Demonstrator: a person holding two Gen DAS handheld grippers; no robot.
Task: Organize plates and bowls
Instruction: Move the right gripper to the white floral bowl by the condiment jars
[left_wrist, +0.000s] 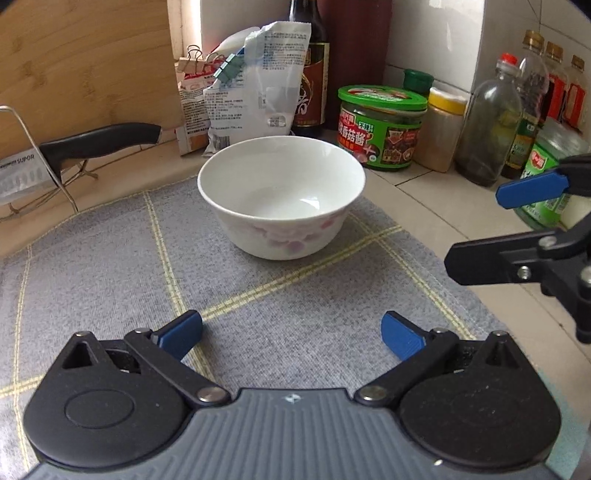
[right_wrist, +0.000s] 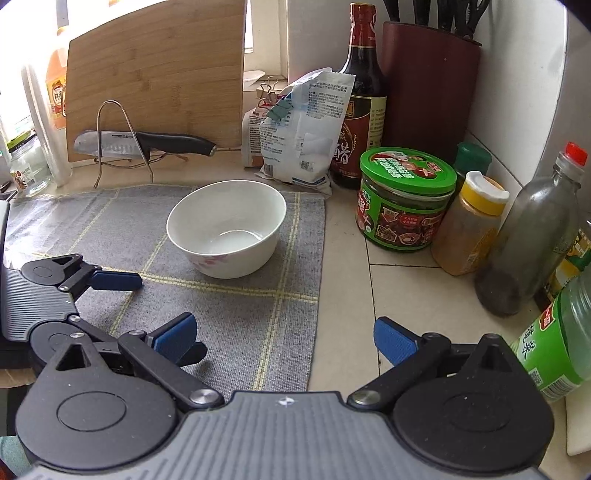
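An empty white bowl (left_wrist: 280, 199) with a pink flower pattern stands upright on a grey mat (left_wrist: 110, 258) with yellow lines. My left gripper (left_wrist: 291, 334) hovers over the mat in front of the bowl, open, with nothing between its blue pads. The right gripper (left_wrist: 474, 229) enters from the right edge, also open. In the right wrist view the bowl (right_wrist: 225, 229) sits ahead and left of my right gripper (right_wrist: 284, 338), which hangs open and empty over the mat's right edge (right_wrist: 314, 295). The left gripper (right_wrist: 170, 317) shows at the lower left, apart from the bowl.
Behind the mat, a knife (right_wrist: 147, 142) rests on a wire rack before a leaning wooden cutting board (right_wrist: 159, 74). Clipped bags (right_wrist: 303, 136), a dark vinegar bottle (right_wrist: 364, 99), a green-lidded jar (right_wrist: 404, 199), a yellow-capped jar (right_wrist: 469, 225) and several bottles (right_wrist: 528, 236) crowd the tiled counter at right.
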